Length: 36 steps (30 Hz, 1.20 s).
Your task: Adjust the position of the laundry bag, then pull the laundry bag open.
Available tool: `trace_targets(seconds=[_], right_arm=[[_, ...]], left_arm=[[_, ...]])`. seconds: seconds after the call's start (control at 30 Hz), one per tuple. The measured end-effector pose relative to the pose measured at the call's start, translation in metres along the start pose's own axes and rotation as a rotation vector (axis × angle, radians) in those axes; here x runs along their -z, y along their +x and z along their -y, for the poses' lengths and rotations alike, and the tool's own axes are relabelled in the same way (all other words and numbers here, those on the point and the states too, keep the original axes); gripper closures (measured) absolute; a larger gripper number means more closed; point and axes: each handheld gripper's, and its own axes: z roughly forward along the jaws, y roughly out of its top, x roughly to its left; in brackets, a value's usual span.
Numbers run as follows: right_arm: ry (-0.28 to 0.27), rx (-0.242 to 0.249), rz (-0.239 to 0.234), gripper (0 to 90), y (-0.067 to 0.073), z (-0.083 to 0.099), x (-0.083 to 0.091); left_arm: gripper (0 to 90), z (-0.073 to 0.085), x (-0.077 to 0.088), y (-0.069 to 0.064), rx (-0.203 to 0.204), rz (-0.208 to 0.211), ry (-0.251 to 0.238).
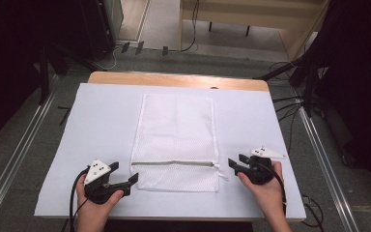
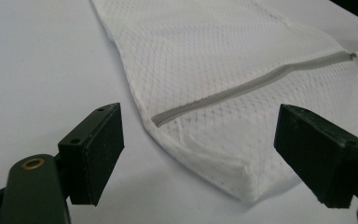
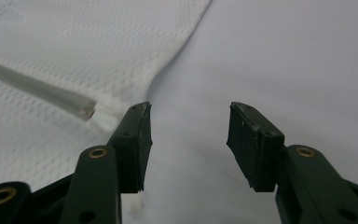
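Mesh bag (image 1: 176, 140) flat at frame centre on white sheet (image 1: 101, 125), zipper (image 1: 174, 163) closed. Left gripper (image 1: 125, 181) lower left, right gripper (image 1: 235, 164) lower right; both jaws spread, empty, flanking the zipper ends, probably to pin and unzip.

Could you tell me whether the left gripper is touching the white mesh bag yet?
Apart. In the left gripper view the left gripper stands open, with bare table between its jaws and the mesh bag.
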Motion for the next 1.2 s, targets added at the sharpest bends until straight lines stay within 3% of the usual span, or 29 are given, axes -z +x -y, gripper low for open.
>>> trace_targets(seconds=[0.17,0.37,0.5,0.57,0.83,0.87,0.9,0.97,1.1,1.2], right_arm=[[0.001,-0.004,-0.046,47.2,0.009,0.016,0.011],[0.015,-0.001,-0.069,45.1,0.013,0.018,0.007],[0.022,-0.017,-0.089,44.9,0.016,0.015,0.001],[0.030,-0.011,-0.096,44.8,0.018,0.014,-0.003],[0.052,0.005,-0.121,44.9,0.026,0.012,-0.012],[0.062,0.015,-0.129,45.0,0.029,0.012,-0.015],[0.062,0.015,-0.129,45.0,0.029,0.012,-0.015],[0.079,0.030,-0.130,45.0,0.033,0.015,-0.020],[0.082,0.042,-0.141,44.9,0.041,0.022,-0.019],[0.063,0.046,-0.120,44.9,0.050,0.028,-0.017]], left_arm=[[16.5,-0.013,-0.004,-0.008,-0.006,0.004,-0.021],[20.0,-0.031,-0.019,-0.023,-0.041,0.035,0.000],[21.2,-0.045,-0.038,-0.040,-0.051,0.076,0.015],[23.1,-0.052,-0.051,-0.049,-0.038,0.103,0.030],[35.8,-0.062,-0.082,-0.069,-0.042,0.179,0.080],[38.0,-0.064,-0.091,-0.078,-0.046,0.208,0.095],[39.8,-0.064,-0.091,-0.078,-0.046,0.208,0.095],[44.3,-0.067,-0.102,-0.095,-0.073,0.241,0.106],[50.5,-0.070,-0.113,-0.114,-0.097,0.269,0.123],[51.4,-0.070,-0.118,-0.122,-0.083,0.294,0.123]])
